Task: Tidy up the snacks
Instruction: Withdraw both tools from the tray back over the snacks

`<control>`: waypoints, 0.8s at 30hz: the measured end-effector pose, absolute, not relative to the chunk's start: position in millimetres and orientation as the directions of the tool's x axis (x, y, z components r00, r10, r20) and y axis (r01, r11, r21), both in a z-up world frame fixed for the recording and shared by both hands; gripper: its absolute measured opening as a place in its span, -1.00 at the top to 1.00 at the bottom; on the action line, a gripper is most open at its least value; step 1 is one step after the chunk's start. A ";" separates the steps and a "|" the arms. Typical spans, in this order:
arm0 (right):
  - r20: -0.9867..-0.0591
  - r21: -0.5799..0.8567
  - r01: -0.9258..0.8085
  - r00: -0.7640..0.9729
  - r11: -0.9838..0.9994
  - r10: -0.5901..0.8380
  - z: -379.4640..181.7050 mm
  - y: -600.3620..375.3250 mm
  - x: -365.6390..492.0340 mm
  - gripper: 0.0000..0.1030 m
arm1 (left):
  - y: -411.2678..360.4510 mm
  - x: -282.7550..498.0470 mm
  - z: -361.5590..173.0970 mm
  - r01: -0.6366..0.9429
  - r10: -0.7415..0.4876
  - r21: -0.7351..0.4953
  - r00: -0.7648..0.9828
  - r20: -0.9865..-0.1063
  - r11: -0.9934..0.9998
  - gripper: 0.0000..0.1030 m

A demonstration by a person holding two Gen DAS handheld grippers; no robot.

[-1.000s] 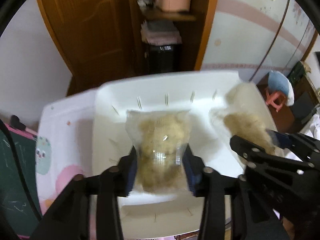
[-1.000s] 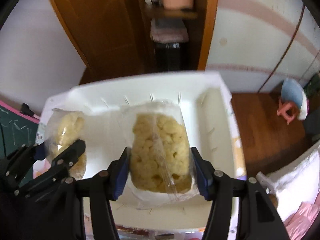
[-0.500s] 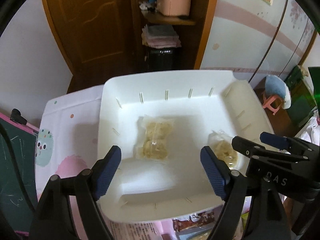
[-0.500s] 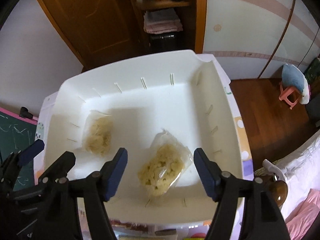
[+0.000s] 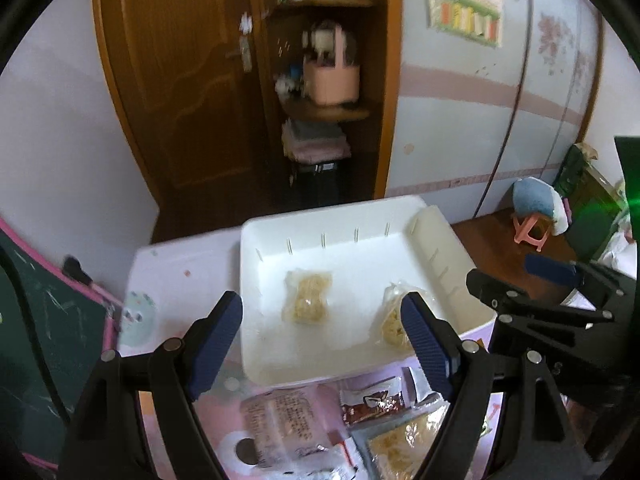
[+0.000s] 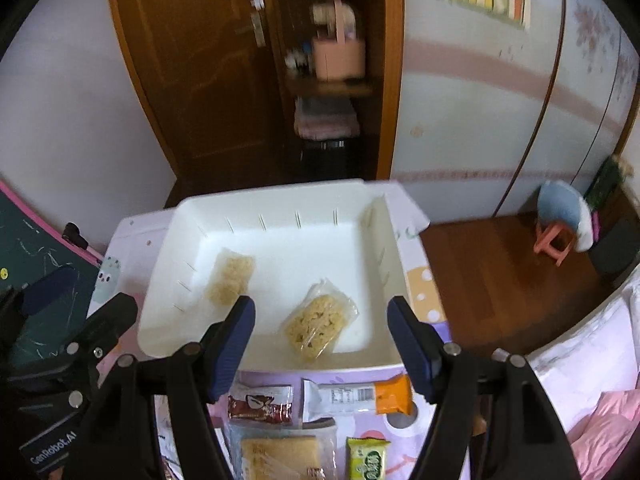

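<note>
A white tray [image 5: 352,264] [image 6: 304,248] stands on the pink patterned table. Two clear bags of yellow puffed snack lie flat on its floor, apart from each other. The left bag [image 5: 308,298] [image 6: 230,276] is near the tray's middle left. The right bag [image 5: 394,316] [image 6: 318,322] lies slanted near the front right. My left gripper [image 5: 322,340] [image 6: 80,300] hangs open above the tray's near edge, holding nothing. Beside it, my right gripper [image 6: 322,344] [image 5: 516,276] is open too, its blue pads clear of the bag below.
Loose snacks lie on the table in front of the tray: a red-brown packet [image 6: 260,404], a white and orange bar [image 6: 356,396], a green packet [image 6: 366,458], a clear biscuit bag [image 6: 280,456] and a pale wafer pack [image 5: 280,428]. A chalkboard [image 5: 36,340] is at the left.
Both grippers let go of their snack bags, opened, and drew up and back from the tray. The two bags now lie on the tray floor.
</note>
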State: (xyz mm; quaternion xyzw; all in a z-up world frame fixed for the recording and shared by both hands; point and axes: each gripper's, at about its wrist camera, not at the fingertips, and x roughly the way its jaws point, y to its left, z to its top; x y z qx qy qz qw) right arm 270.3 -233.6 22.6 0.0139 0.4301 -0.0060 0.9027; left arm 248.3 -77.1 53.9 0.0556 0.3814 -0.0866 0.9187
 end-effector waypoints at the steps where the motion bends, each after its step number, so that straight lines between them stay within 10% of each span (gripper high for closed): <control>1: -0.762 0.008 0.018 0.648 1.000 -0.005 30.3 -232.2 262.7 -0.34 | -76.1 238.6 61.9 0.207 -0.119 0.047 0.717 -0.687 0.977 -0.57; 24: -0.552 -0.123 -0.049 0.833 0.991 -0.027 108.4 -225.8 77.2 -0.42 | -21.4 74.1 115.1 0.220 -0.143 0.055 0.784 -0.604 0.974 -0.66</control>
